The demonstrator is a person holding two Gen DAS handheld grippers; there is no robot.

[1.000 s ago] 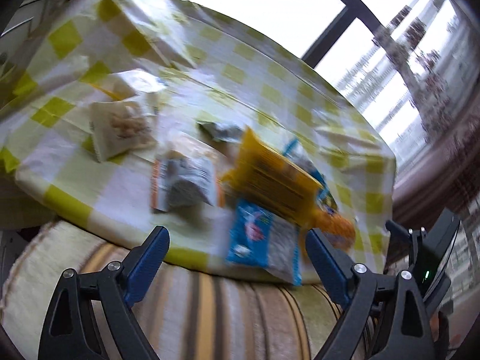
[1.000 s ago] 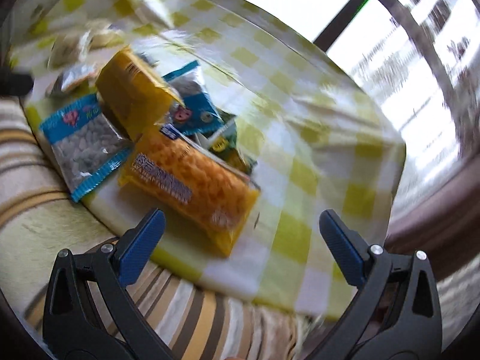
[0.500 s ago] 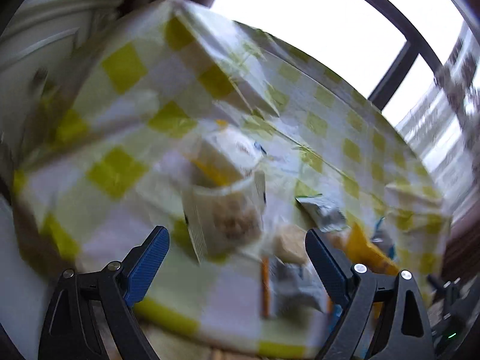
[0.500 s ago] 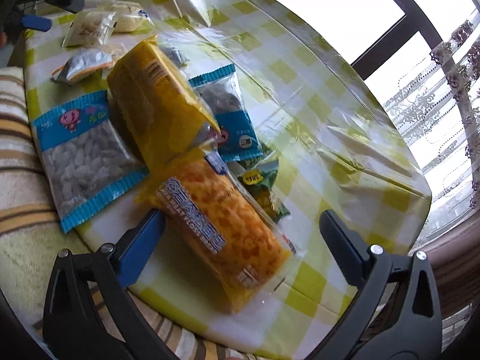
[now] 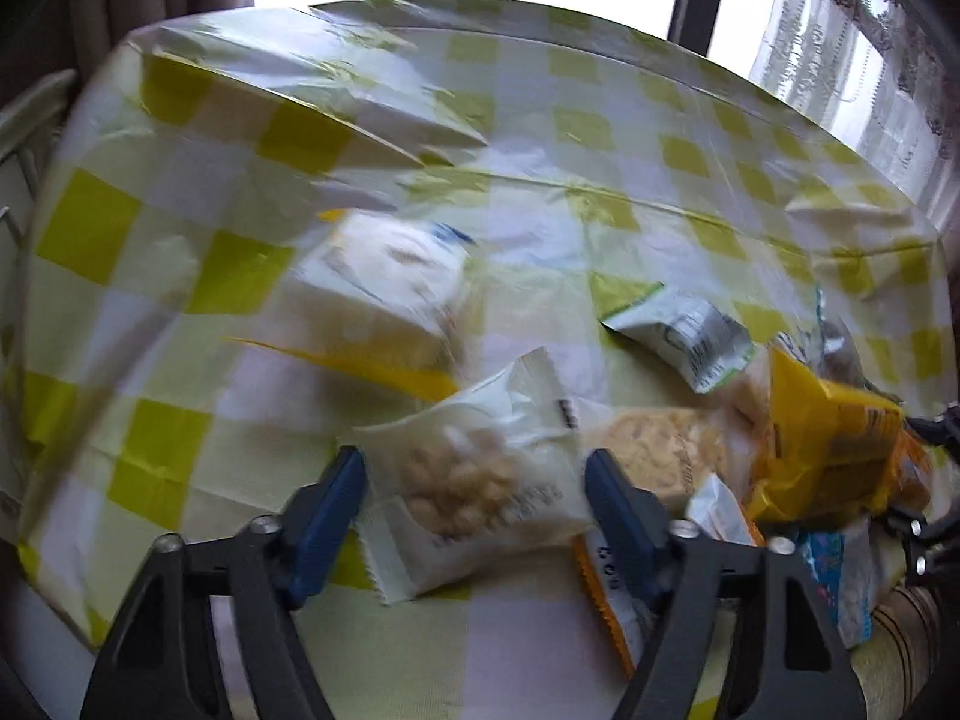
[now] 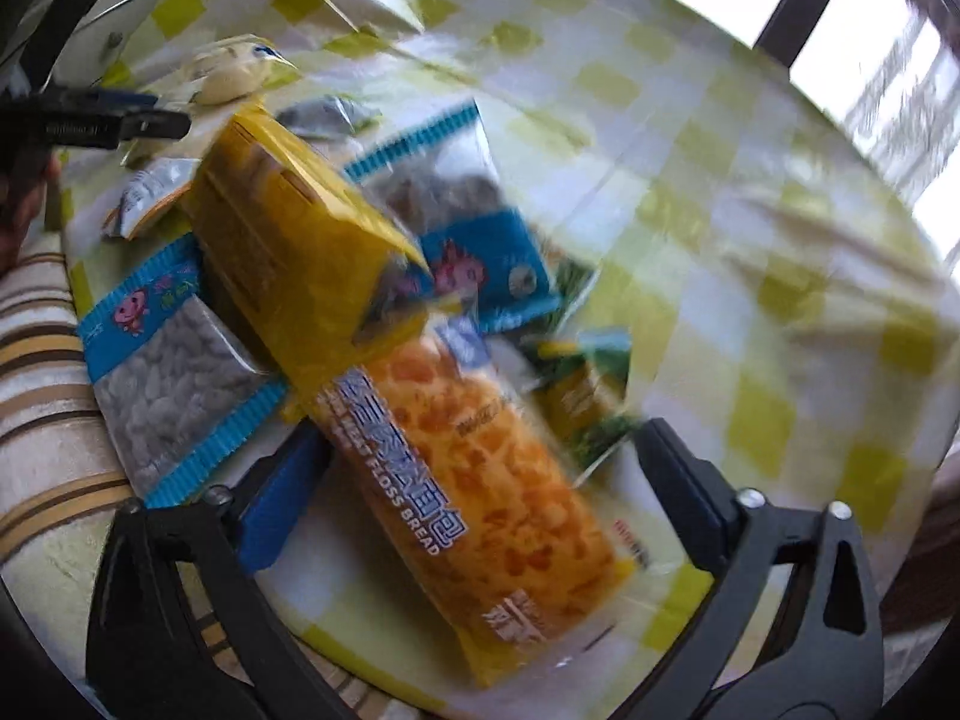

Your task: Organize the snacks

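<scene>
Change, left: my left gripper (image 5: 474, 501) had swung off the snack pile's near edge and come down over the clear nut packet (image 5: 480, 474); a second earlier its jaws stood wide over nothing, and now they were closing with the packet between them, pads not yet pressing as far as I could see.
Change, right: my right gripper (image 6: 480, 474) had dropped closer over the meat floss bread (image 6: 480, 480); its jaws were closing too, the bag between them, no grip yet.
Meaning: I judged both hands had picked their first snacks and were about to lift them out of the heap.
Snacks: all lay on the checked tablecloth (image 5: 180, 192), crowded at its near edge.
Left view only: the white wrapped bun (image 5: 384, 294) behind the nut packet, close up.
Right view only: the two blue-edged bags (image 6: 174, 372), and the yellow bag (image 6: 300, 252) lying across the bread's far end.
</scene>
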